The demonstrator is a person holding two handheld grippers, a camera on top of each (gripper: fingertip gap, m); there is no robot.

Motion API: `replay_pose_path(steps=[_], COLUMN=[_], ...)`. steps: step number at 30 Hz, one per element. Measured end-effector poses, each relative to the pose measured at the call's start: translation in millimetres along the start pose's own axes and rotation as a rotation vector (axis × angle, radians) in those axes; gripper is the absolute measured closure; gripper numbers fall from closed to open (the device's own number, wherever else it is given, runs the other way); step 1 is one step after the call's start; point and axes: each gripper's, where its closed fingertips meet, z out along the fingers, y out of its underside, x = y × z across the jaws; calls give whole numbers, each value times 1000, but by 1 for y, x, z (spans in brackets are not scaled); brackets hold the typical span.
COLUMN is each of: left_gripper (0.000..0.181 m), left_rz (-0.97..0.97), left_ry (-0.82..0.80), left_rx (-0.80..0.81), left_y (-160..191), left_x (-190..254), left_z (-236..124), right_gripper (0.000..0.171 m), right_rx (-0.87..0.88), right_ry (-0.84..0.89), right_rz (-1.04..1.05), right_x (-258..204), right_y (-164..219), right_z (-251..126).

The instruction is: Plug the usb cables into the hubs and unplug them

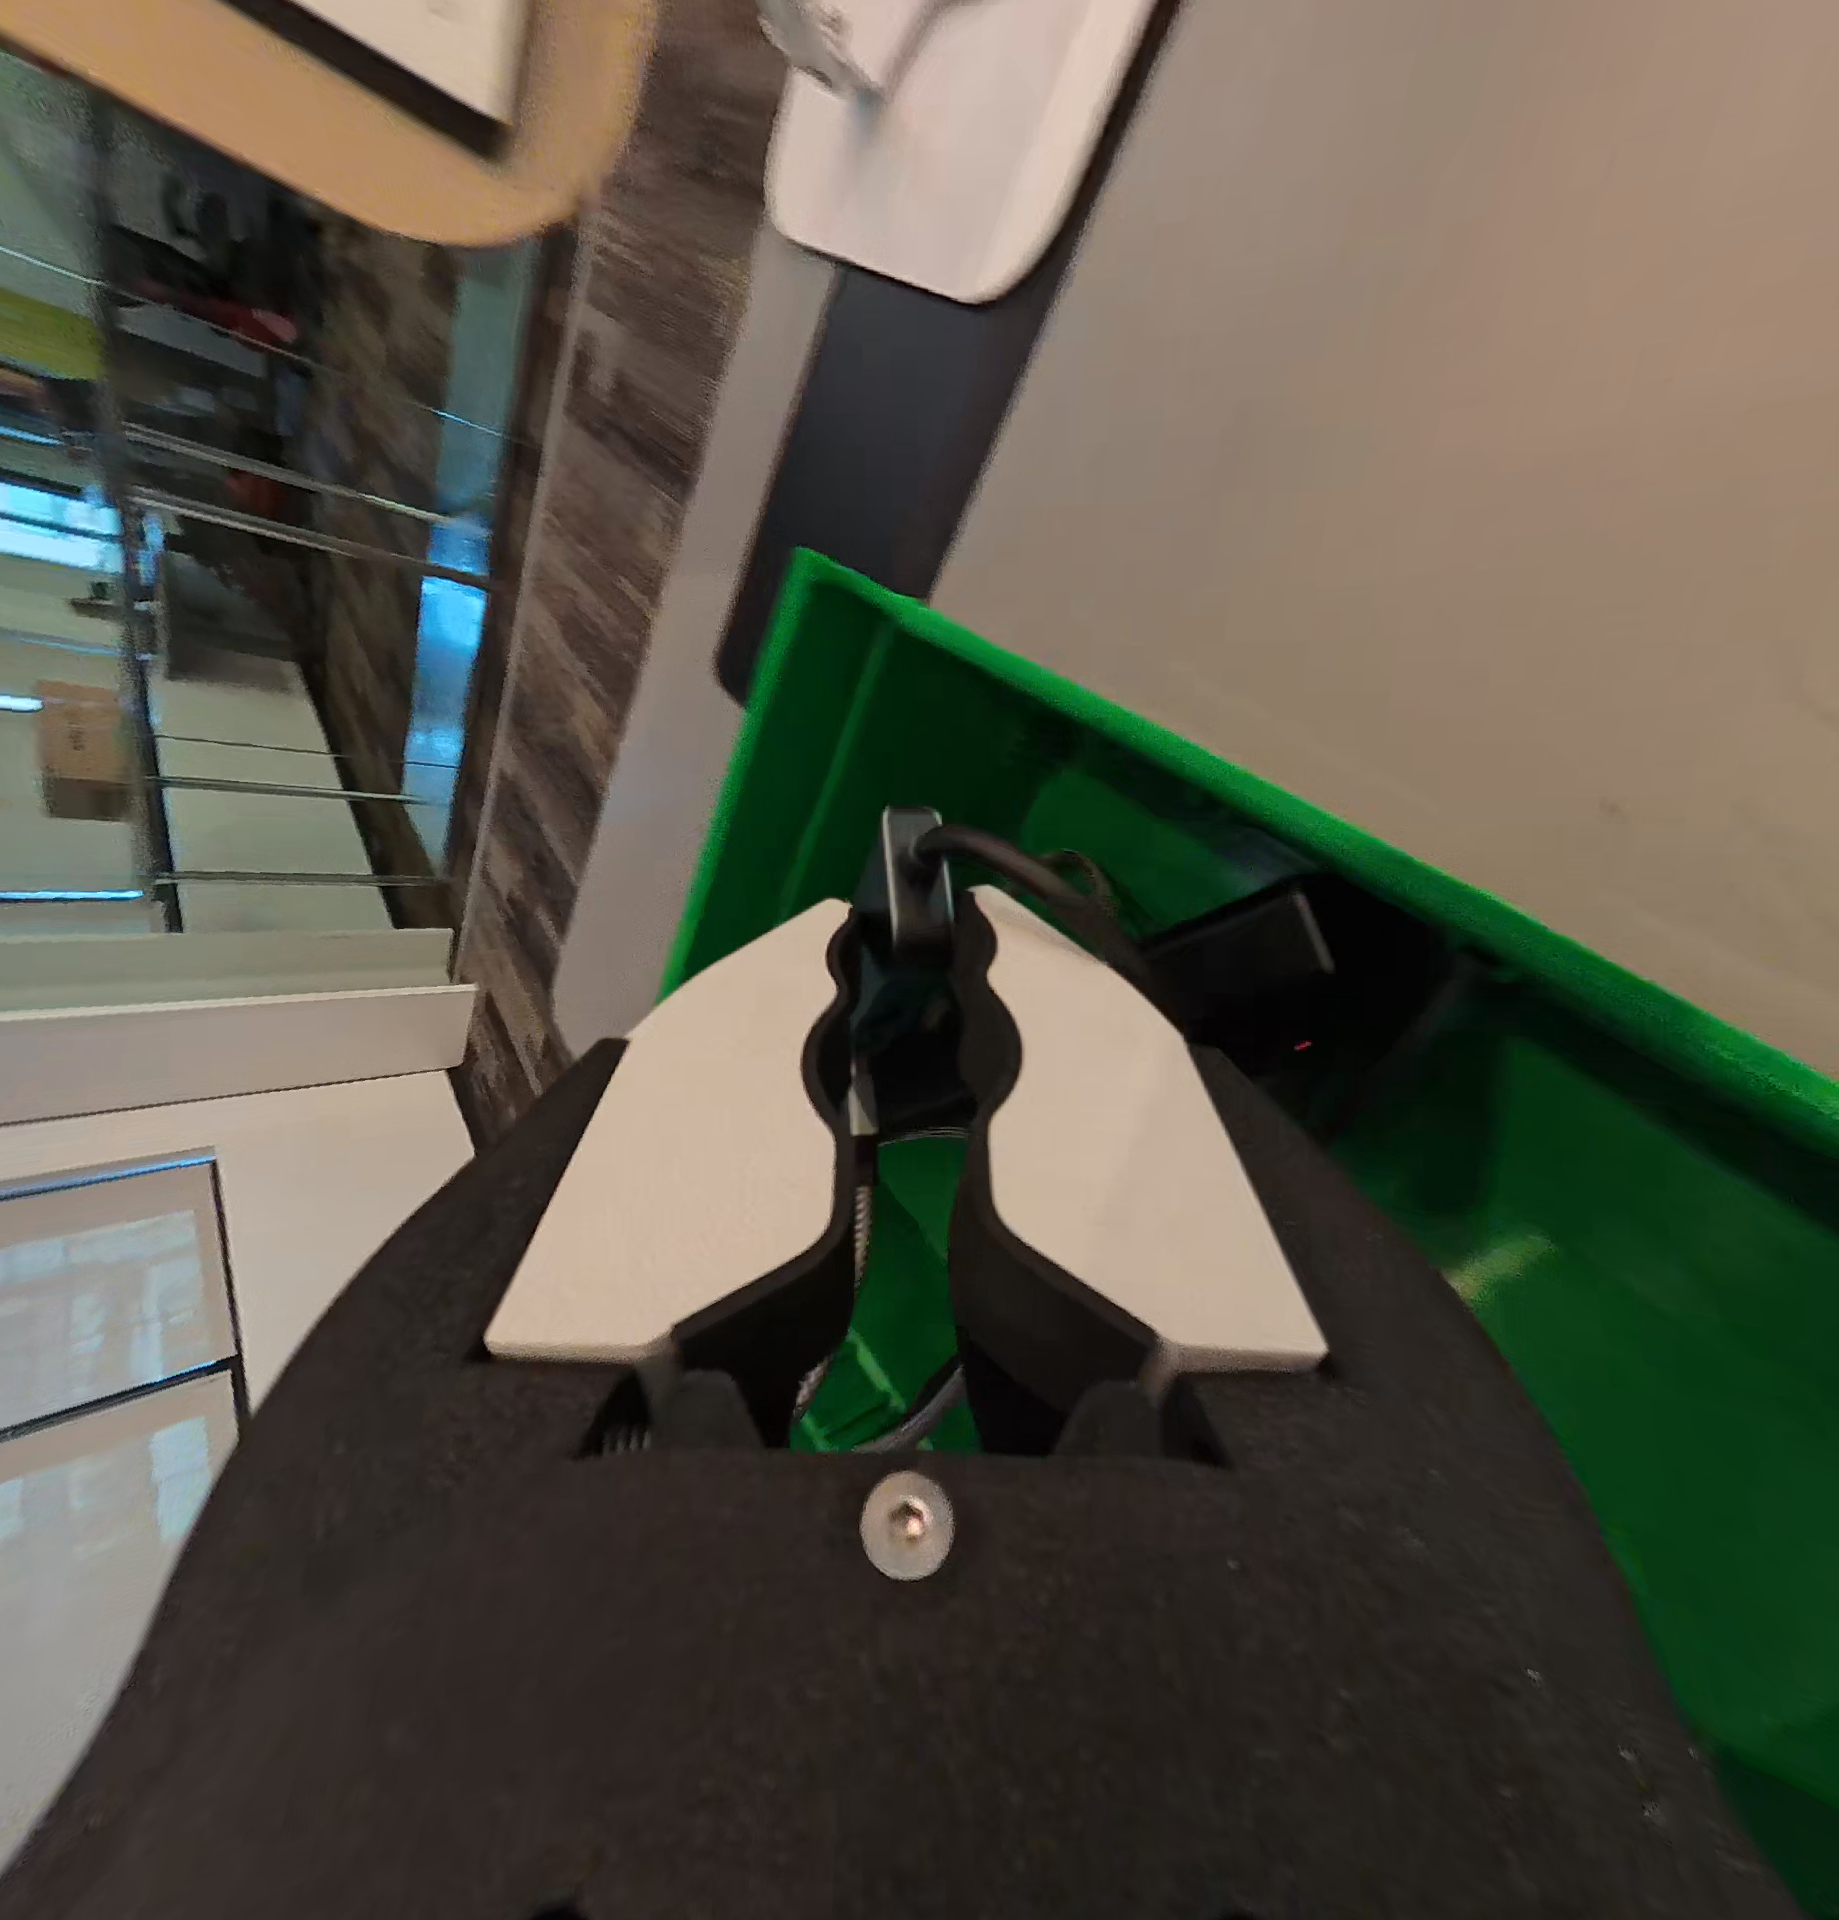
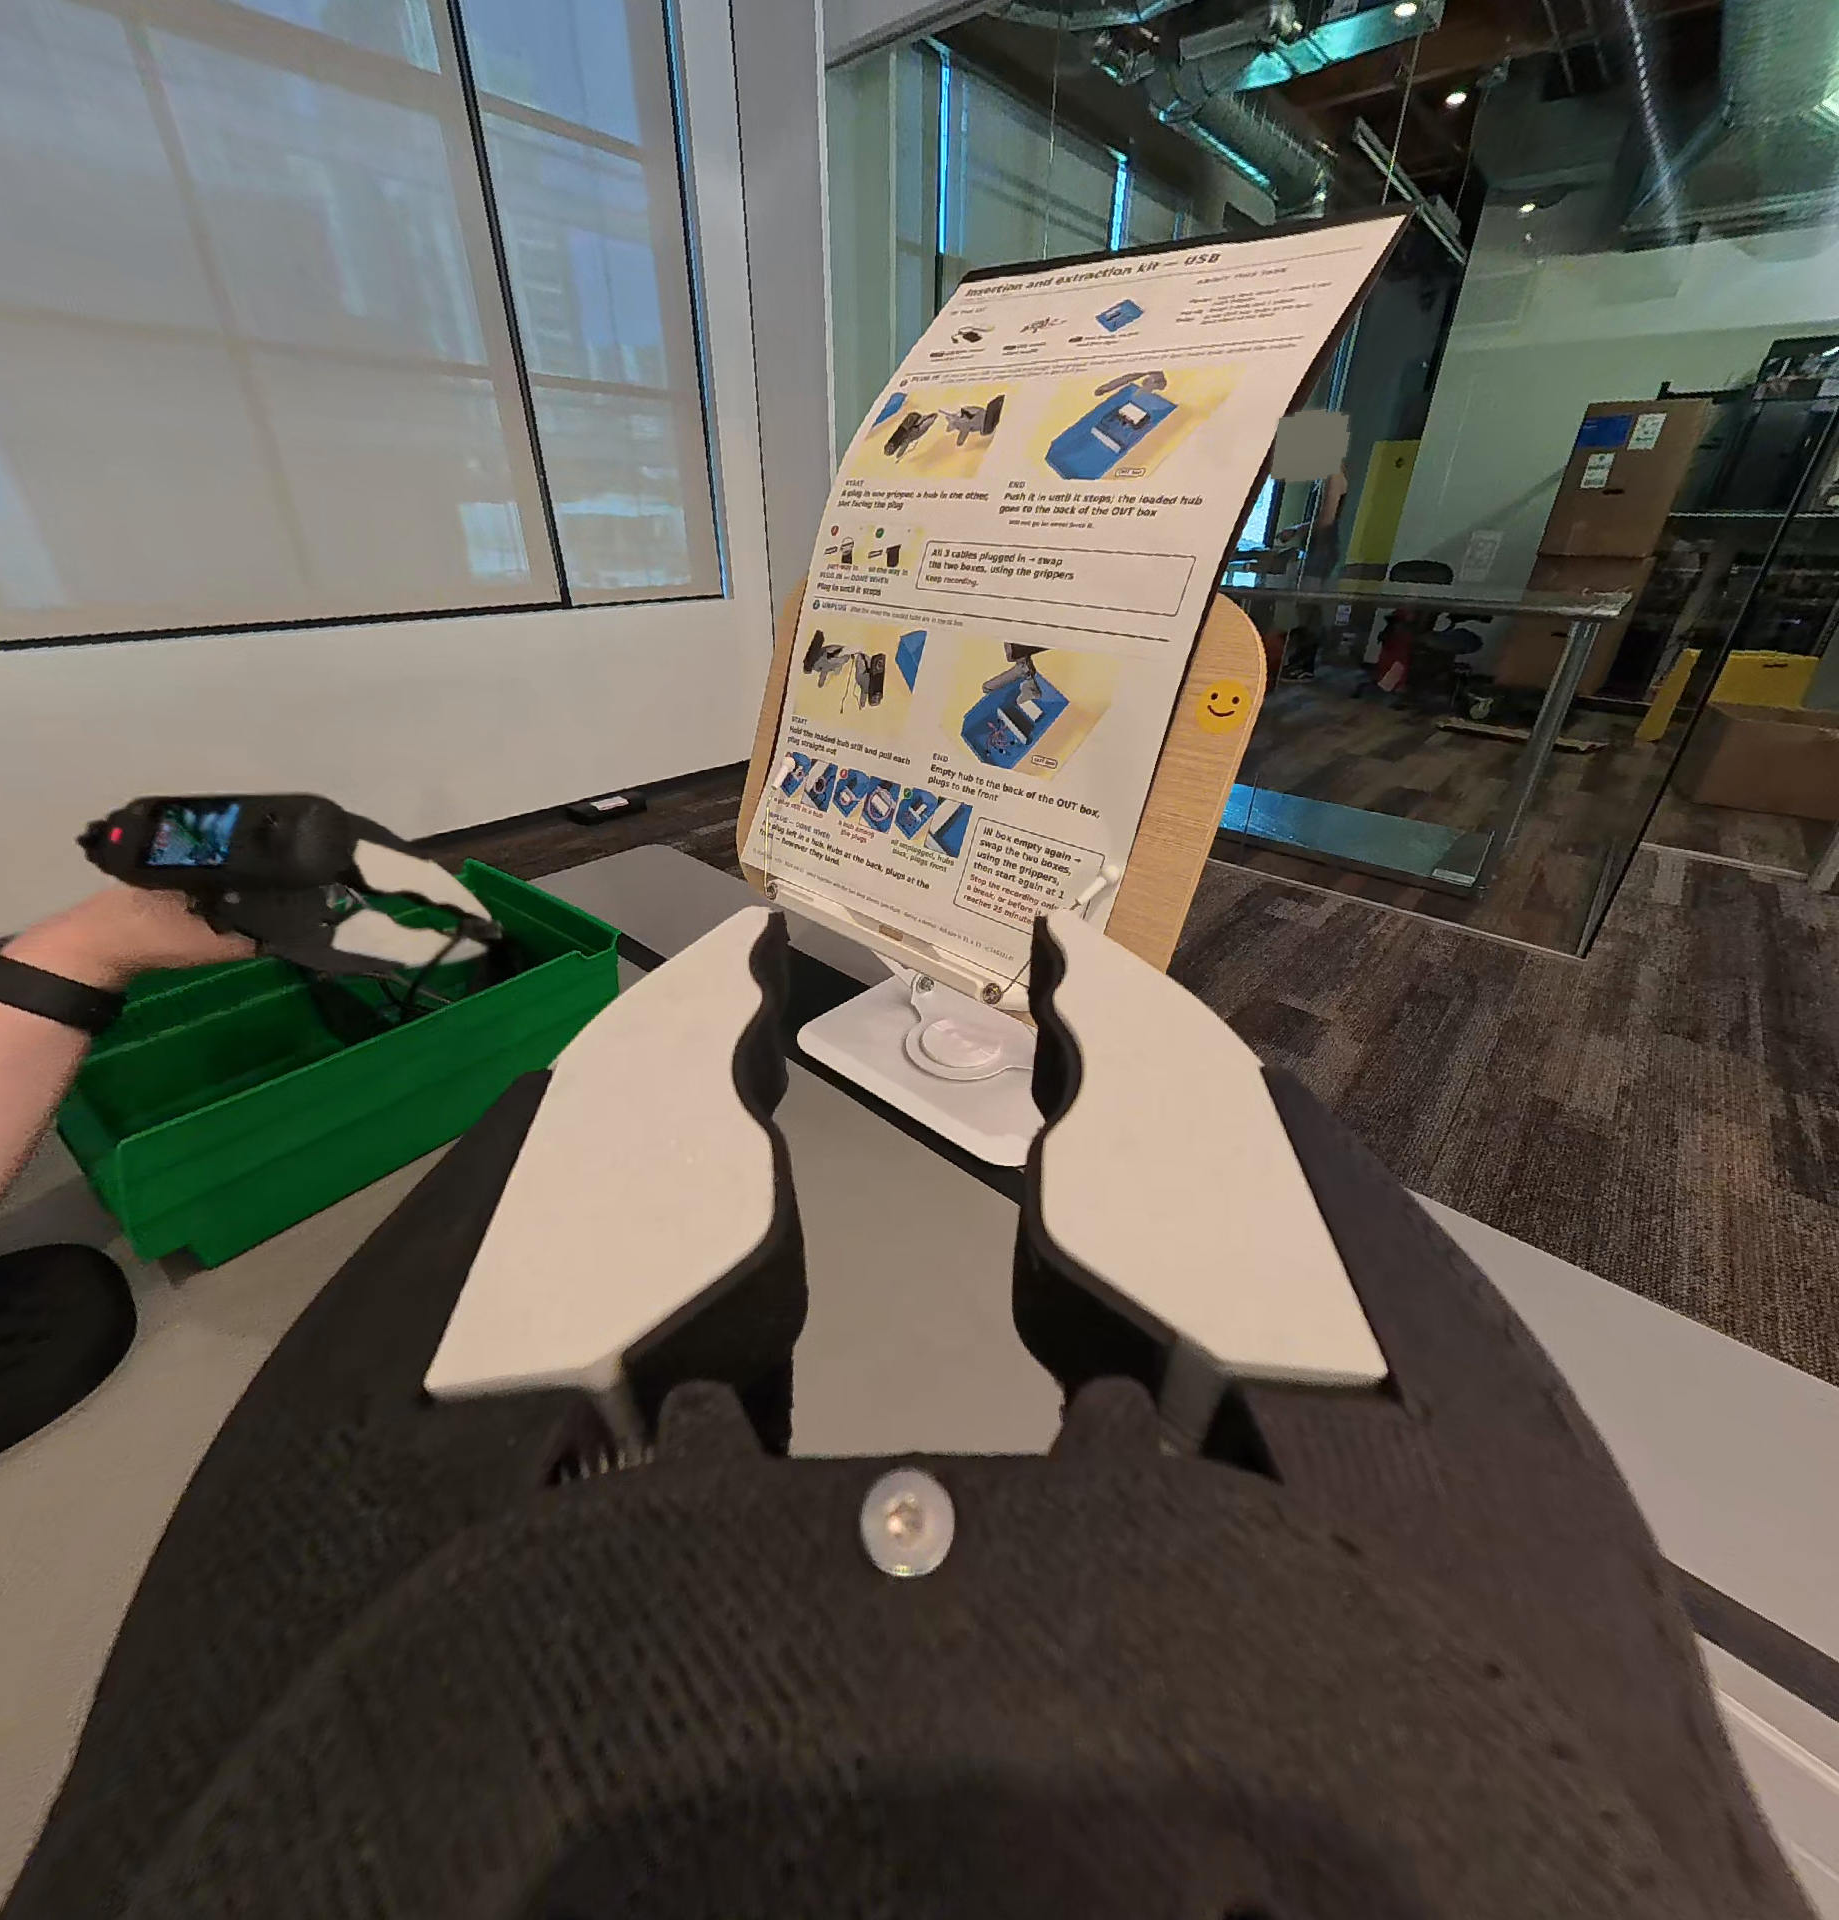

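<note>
My left gripper (image 1: 915, 930) is shut on a slim dark grey USB hub (image 1: 910, 878), held just above the green bin (image 1: 1621, 1351). A black cable (image 1: 1008, 847) leaves the hub's far end and drops into the bin. A black block with a small red light (image 1: 1263, 997) lies against the bin's far wall. In the right wrist view the left gripper (image 2: 468, 940), held by a hand, reaches into the green bin (image 2: 354, 1081) at the left. My right gripper (image 2: 904, 951) is open and empty above the grey table (image 2: 894, 1247).
An instruction sheet on a wooden stand (image 2: 1060, 582) with a white base (image 2: 946, 1060) stands straight ahead of the right gripper. A black round object (image 2: 21, 1340) lies at the table's left. The table edge and carpet floor (image 2: 1517, 1091) are to the right. The grippers' ends are close to 50 cm from one another. My left tips are roughly 25 cm from the black round object (image 2: 21, 1340).
</note>
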Motion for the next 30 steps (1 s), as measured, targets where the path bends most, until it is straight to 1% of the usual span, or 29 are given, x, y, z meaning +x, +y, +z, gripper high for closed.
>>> replay_pose_path(steps=[2,7,10,12,14,15,18,20,23,26,28,30], left_gripper=[170,170,170,170,171,171,171,171,171,171,171,171], left_rz=[-67,-294,-413,-492,-577,-624,-743,-781,-837,-859,-866,-877], left_ry=[-62,-204,-255,-238,-157,-89,200,379,533,647,716,762], left_rx=[49,242,409,564,758,867,1163,1261,1273,1225,1191,1172], left_y=[-7,-32,-49,-65,-85,-96,-126,-143,-167,-193,-209,-221], left_x=[-20,-69,-89,-95,-94,-92,-78,-66,-51,-30,-15,-4], left_z=[-18,-78,-124,-159,-197,-217,-268,-285,-282,-267,-259,-253], right_gripper=[127,127,127,127,127,127,127,125,112,111,111,111], right_rx=[1,-20,-40,-56,-74,-79,-65,-33,54,135,183,204], right_ry=[-4,-16,-37,-61,-95,-114,-176,-209,-192,-129,-83,20], right_rz=[-1,-16,-25,-34,-59,-77,-156,-241,-457,-659,-707,-755], right_x=[-1,-7,-15,-25,-37,-45,-77,-106,-152,-189,-203,-202], right_y=[0,4,9,13,17,19,22,23,22,23,23,25], right_z=[0,8,15,23,32,36,53,65,78,82,84,88])
